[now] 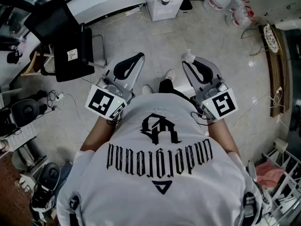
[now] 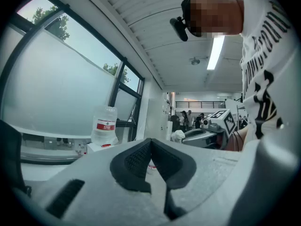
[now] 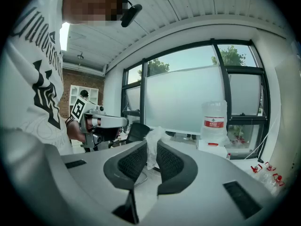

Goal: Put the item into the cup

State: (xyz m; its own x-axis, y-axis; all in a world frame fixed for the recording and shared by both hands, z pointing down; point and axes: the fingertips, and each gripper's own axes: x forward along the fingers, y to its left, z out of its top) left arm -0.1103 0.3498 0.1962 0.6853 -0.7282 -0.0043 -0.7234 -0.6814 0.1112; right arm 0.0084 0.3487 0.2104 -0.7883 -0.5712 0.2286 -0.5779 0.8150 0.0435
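Chair [image 1: 66, 41] near left tool [image 1: 136, 59]; floor [image 1: 164, 41] open

Quick count for you: two grippers, your left gripper [image 1: 136, 58] and right gripper [image 1: 190, 62]. There's a marker cube [image 1: 104, 102] on the left one and a second marker cube [image 1: 222, 104] on the right one, so two cubes. One white crumpled item [image 3: 153, 145] sits between the right gripper's jaws, and nothing's in the left one's. Between the two grippers you can see two shoes [image 1: 170, 74]. Out past the left gripper there's one black chair [image 1: 63, 36]. Ahead of both grippers is one water dispenser [image 1: 162, 4] with one bottle [image 3: 214, 121] on top. Off beyond the right gripper are the spare jugs [image 1: 218, 1], looks like three, but they're bunched up so I can't swear to it.
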